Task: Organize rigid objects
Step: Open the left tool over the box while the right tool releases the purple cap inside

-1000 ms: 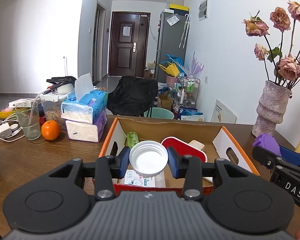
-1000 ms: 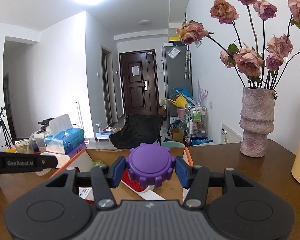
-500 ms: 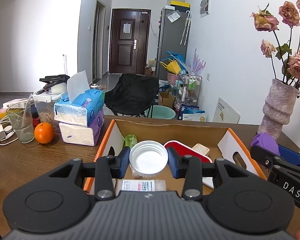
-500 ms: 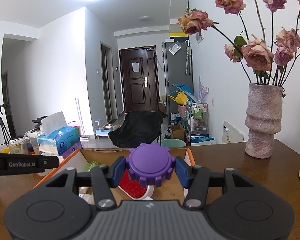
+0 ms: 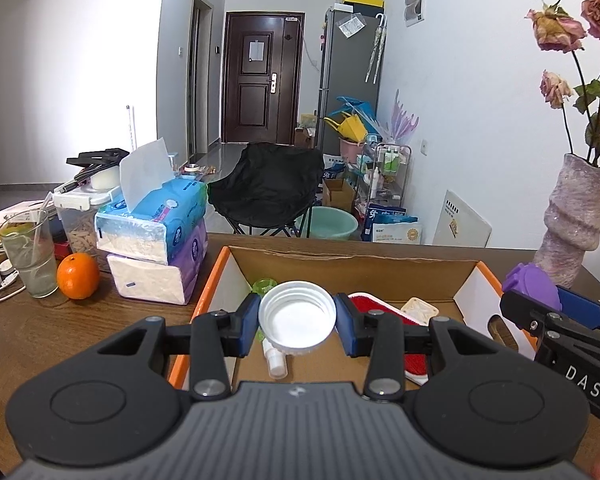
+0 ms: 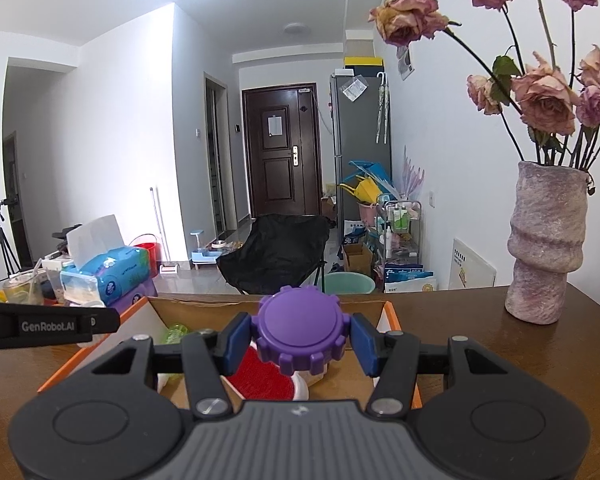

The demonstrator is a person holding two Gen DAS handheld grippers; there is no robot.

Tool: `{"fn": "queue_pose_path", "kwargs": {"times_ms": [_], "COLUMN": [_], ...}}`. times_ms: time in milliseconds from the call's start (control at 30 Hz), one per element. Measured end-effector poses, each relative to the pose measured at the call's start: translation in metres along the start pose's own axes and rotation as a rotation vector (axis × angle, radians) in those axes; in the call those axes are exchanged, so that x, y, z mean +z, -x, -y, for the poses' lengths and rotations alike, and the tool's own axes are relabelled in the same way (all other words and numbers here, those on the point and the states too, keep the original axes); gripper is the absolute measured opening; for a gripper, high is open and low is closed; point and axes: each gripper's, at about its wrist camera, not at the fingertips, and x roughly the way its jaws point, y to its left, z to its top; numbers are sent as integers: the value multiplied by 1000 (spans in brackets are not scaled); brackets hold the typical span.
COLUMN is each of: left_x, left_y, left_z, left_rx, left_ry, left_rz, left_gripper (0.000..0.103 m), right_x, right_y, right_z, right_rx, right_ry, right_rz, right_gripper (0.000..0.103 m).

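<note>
The left tongs (image 5: pixel 297 326) are gripping a white lid (image 5: pixel 297 323) by its rim between their blue pads, its hollow underside facing the camera, and are holding it in the air above the near part of an open cardboard box (image 5: pixel 352 260) with orange outer edges. The right tongs (image 6: pixel 300 338) are clenching a purple knobbed cap (image 6: pixel 300 330) the same way, its smooth top facing the camera, also over the box (image 6: pixel 172 305); in the left wrist view they are showing at the right edge (image 5: pixel 540 300), with the purple cap (image 5: pixel 534 282) over the box's right wall. Inside the box, a red brush with a white rim (image 5: pixel 364 304) is lying near the middle, a pale square piece (image 5: pixel 420 308) is sitting just beside it to the right, a green translucent item (image 5: pixel 265 285) is resting near the back left corner, and a small white bottle (image 5: pixel 274 358) is lying on the floor of the box below the white lid. The box is sitting on a brown wooden tabletop (image 5: pixel 40 332). To its left, two stacked tissue packs (image 5: pixel 156 240) are standing just beside it, with an orange (image 5: pixel 78 276) and a glass with a straw (image 5: pixel 30 254) further left. A mottled vase of dried roses (image 6: pixel 546 248) is standing on the tabletop to the right, well apart from the box.
</note>
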Motion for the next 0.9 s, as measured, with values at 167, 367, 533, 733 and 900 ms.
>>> {"fn": "queue_pose_path", "kwargs": {"times_ms": [167, 367, 533, 733, 900], "left_x": [4, 7, 9, 8, 6], "left_y": [-15, -32, -43, -55, -62], "left_z": [1, -1, -3, -5, -7], "left_rx": [7, 20, 34, 46, 52], "left_ry": [-9, -17, -27, -39, -44], "left_rz": [-7, -20, -27, -42, -56], "left_gripper": [41, 41, 41, 41, 41], "right_x": [2, 3, 2, -3, -6], "right_y": [-13, -28, -41, -52, -58], "right_z": [0, -1, -3, -2, -2], "right_rx": [1, 2, 3, -2, -6], "right_ry": [9, 22, 38, 51, 59], "right_rz": [-6, -18, -36, -66, -86], "right_gripper": [53, 53, 53, 53, 53]}}
